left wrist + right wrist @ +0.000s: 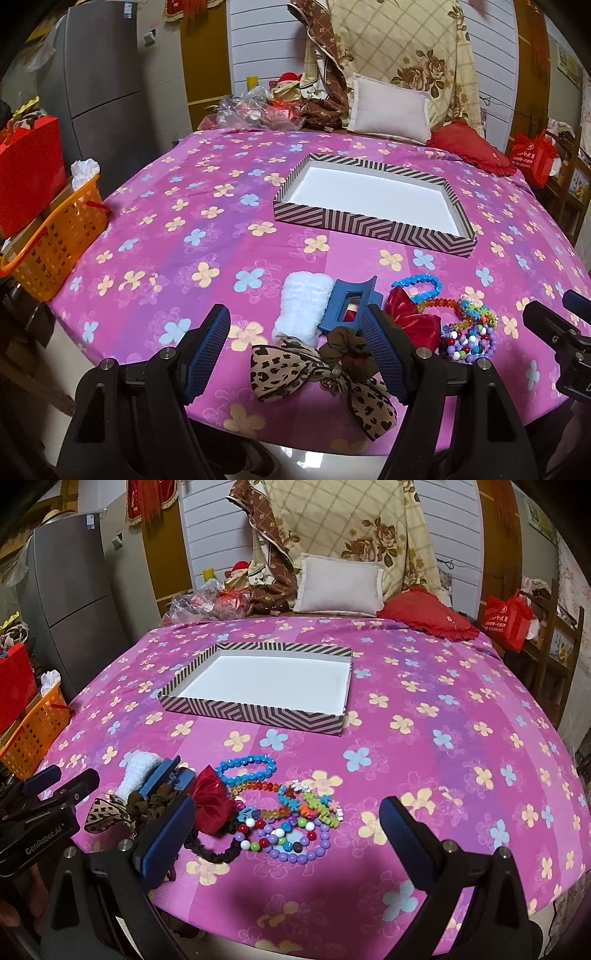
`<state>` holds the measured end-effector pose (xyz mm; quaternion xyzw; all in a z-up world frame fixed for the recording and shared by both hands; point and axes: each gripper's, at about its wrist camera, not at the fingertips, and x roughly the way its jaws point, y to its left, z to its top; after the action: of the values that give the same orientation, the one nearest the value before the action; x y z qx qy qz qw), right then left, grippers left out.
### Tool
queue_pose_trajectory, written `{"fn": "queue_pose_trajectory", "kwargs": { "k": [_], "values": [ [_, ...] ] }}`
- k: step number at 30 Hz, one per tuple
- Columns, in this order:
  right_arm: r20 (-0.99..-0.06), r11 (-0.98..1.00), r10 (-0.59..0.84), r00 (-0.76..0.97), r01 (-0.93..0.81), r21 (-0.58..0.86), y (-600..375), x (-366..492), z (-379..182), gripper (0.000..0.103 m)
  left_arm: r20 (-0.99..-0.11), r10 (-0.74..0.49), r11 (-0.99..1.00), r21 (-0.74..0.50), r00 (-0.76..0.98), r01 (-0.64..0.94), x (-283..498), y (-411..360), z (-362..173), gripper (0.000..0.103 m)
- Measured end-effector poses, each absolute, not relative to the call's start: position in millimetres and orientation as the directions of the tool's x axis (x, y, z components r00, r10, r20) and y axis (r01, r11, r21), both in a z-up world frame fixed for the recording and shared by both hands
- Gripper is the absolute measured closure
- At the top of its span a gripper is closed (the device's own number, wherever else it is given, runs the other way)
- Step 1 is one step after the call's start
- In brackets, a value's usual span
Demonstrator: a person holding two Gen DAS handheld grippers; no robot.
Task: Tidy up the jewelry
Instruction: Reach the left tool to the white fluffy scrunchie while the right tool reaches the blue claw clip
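hair ties and bead bracelets heaped at the near edge of a flowered pink bedspread [424, 738]

both the left gripper [295, 354] and right gripper [288, 834] hang spread wide, holding nothing; glossy bracelets [288, 823] and a leopard bow [284, 369] lie near, the striped cardboard box [258, 712] farther back.

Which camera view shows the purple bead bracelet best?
The right wrist view: the purple bead bracelet lies whole and unobstructed near the centre. In the left wrist view it sits far right, smaller, tangled with other beads.
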<state>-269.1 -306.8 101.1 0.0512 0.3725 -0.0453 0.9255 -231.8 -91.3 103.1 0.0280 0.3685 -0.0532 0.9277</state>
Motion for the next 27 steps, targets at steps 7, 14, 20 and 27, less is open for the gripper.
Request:
{"fn": "queue_pose_trajectory", "kwargs": {
  "k": [7,14,20,27],
  "values": [
    [-0.698,0.991,-0.046,0.715,0.122,0.06,-306.2,-269.1,101.0,0.002,-0.689,-0.08,0.993,0.011,0.72,0.12,-233.4,-91.5,103.0,0.032],
    [-0.704,0.991,-0.046,0.708,0.123,0.059,-305.4,-268.5,100.0,0.002,-0.689,-0.079,0.993,0.01,0.72,0.119,-234.4,-92.3,103.1,0.032],
    [-0.709,0.99,-0.045,0.704,0.124,0.06,-305.8,-268.0,98.5,0.002,-0.696,-0.079,0.993,0.009,0.714,0.12,-236.1,-93.6,101.6,0.032],
    [-0.716,0.99,-0.04,0.697,0.123,0.064,-305.7,-267.0,96.0,0.002,-0.699,-0.078,0.993,0.01,0.711,0.118,-235.3,-93.1,100.8,0.032]
  ]
}}
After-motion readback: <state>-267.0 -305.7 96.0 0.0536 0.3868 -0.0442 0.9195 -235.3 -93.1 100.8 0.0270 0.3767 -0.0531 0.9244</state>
